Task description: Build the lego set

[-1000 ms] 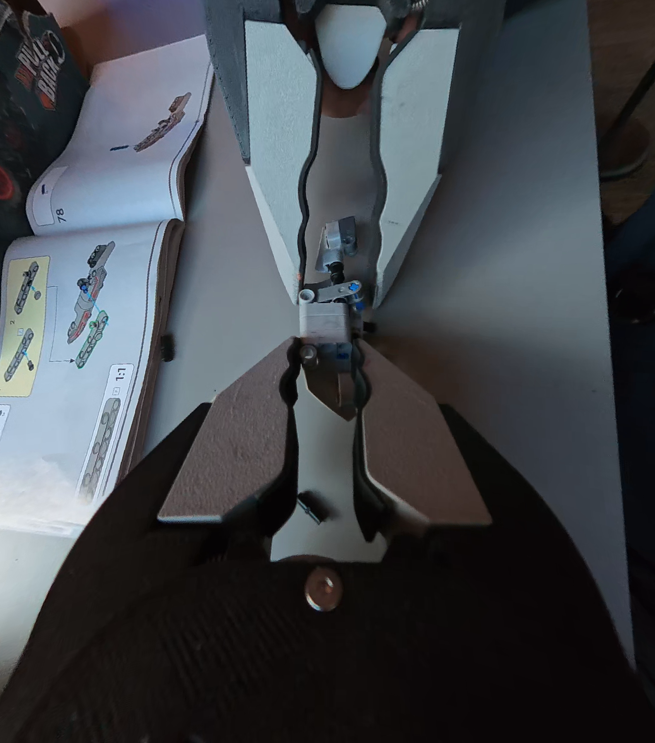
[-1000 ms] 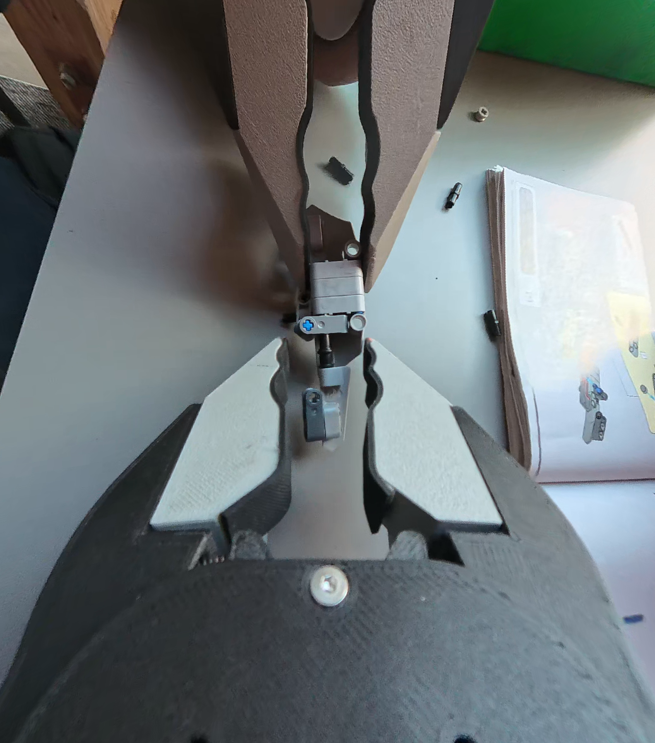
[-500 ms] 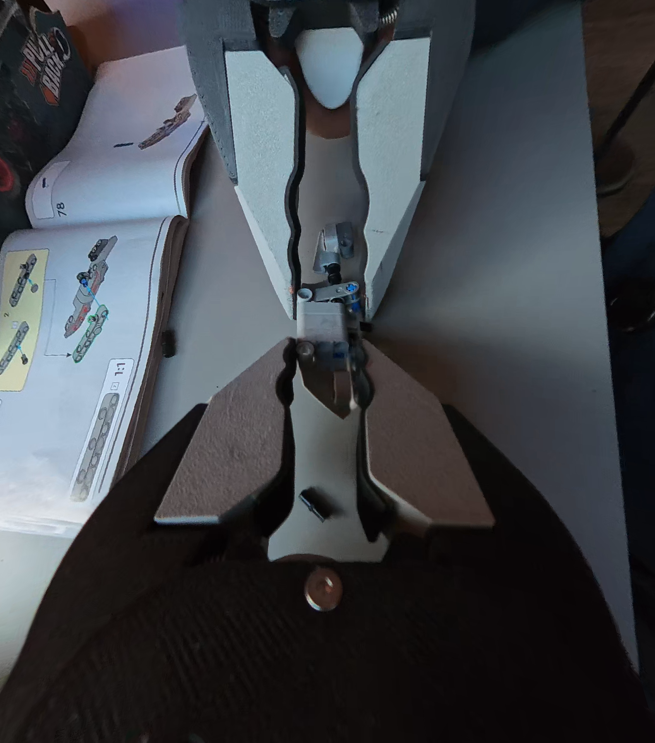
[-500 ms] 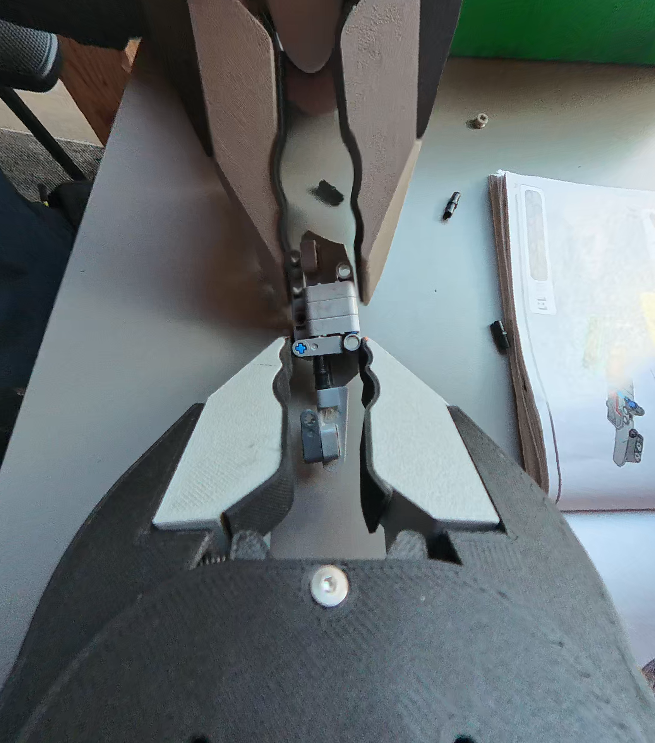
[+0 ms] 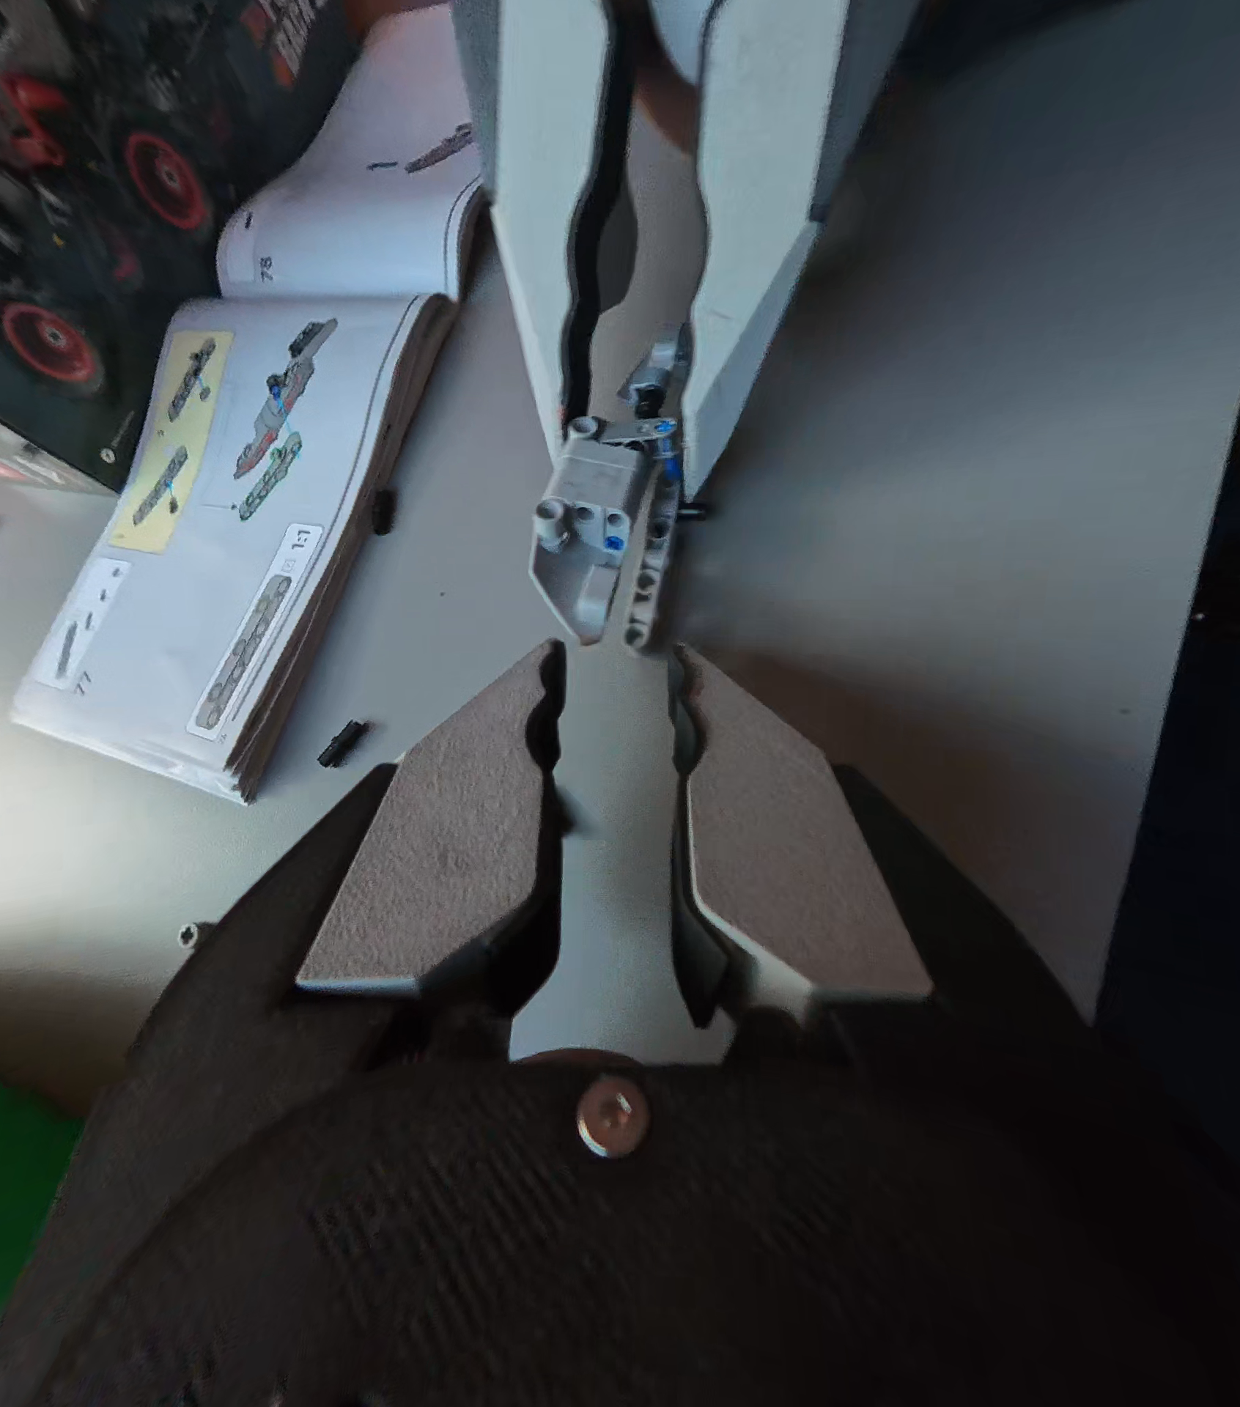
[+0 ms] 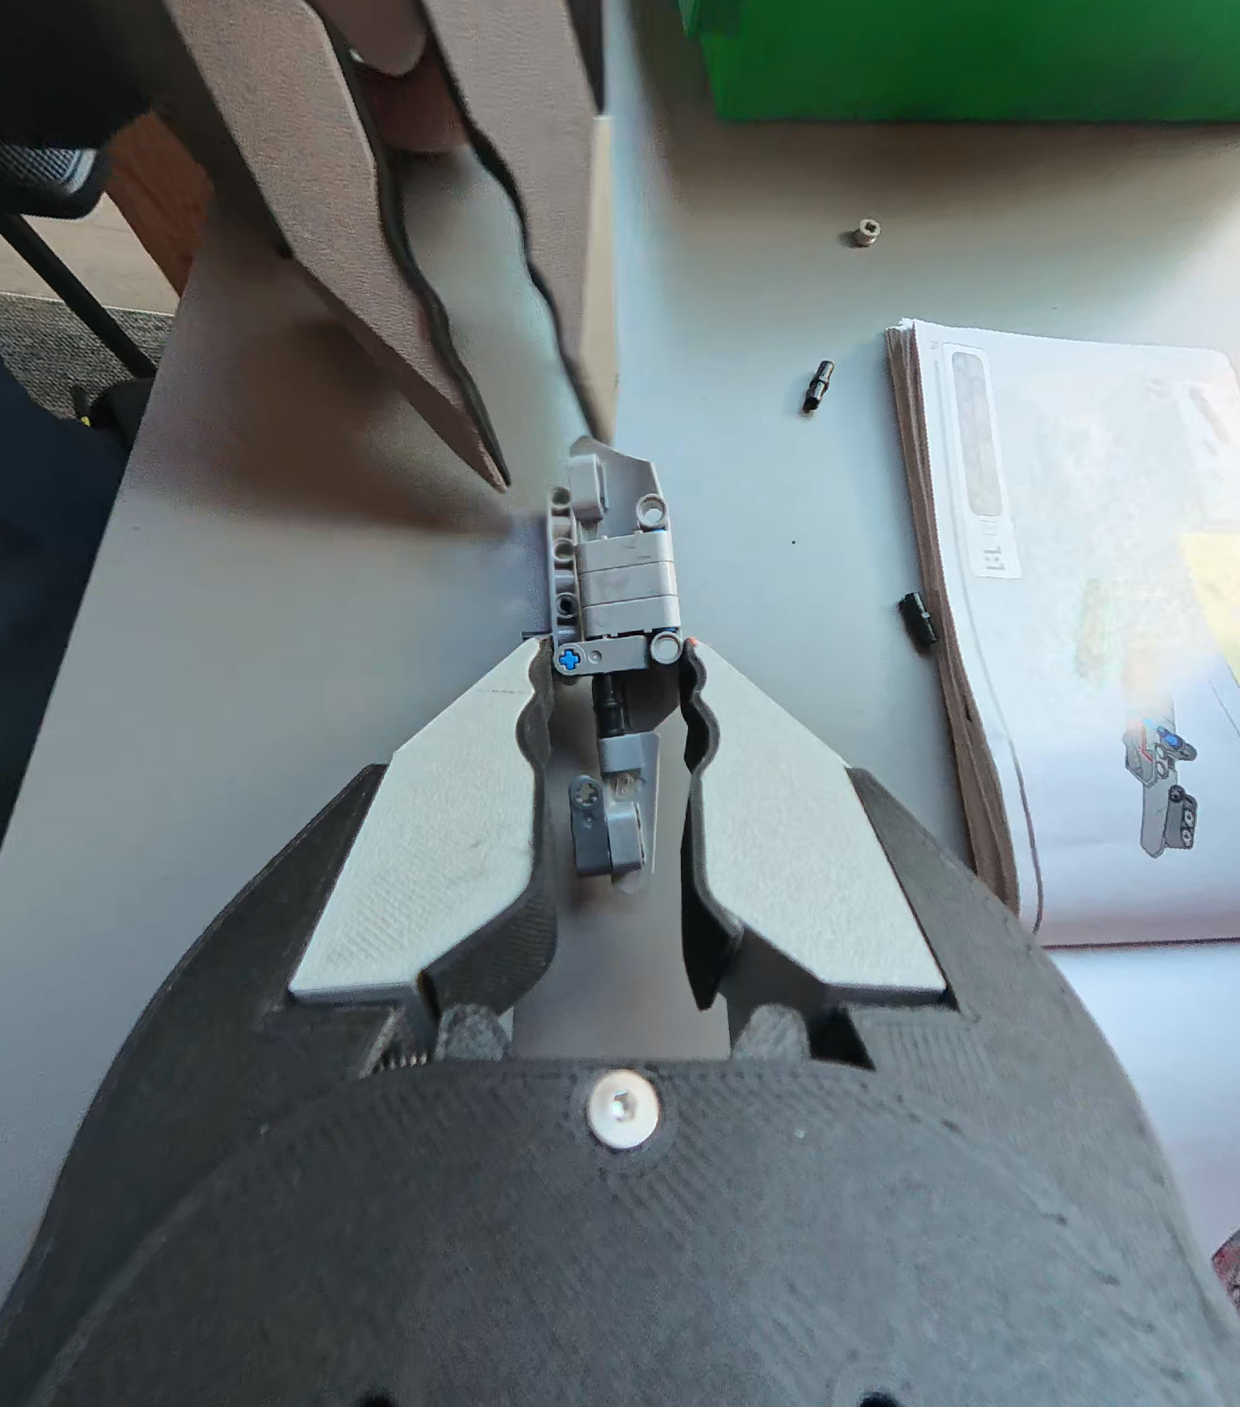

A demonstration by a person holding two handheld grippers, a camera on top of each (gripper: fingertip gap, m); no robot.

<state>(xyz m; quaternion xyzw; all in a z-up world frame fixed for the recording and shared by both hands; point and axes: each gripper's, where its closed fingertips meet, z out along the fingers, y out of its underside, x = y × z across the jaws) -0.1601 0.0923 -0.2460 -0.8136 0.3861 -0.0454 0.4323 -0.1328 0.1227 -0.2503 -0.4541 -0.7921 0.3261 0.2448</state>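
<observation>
So my right tongs [image 6: 613, 658] are clamped on the grey lego assembly [image 6: 613, 579], pinching it at the little crossbar with the blue pin, and the rest of the build sticks out past the tips toward 12 o'clock. It's held just above the grey desk [image 6: 297, 685], with a smaller grey connector on a black axle hanging back between my fingers. My left tongs [image 5: 621, 658] are open with nothing in them, tips just short of the pointed end of the assembly, not touching it as far as I can see. In the right wrist view they come in from 11 o'clock, spread apart. The instruction booklet [image 5: 236, 533] lies open at about 9 o'clock from the build in the left wrist view, with the dark set box [image 5: 46, 228] beyond it at 10. A black pin [image 5: 343, 742] sits on the desk by the booklet's near corner, another black piece [image 5: 382, 512] right against its page edge. A green bin [image 6: 1020, 53] is at 1 o'clock in the right wrist view.
</observation>
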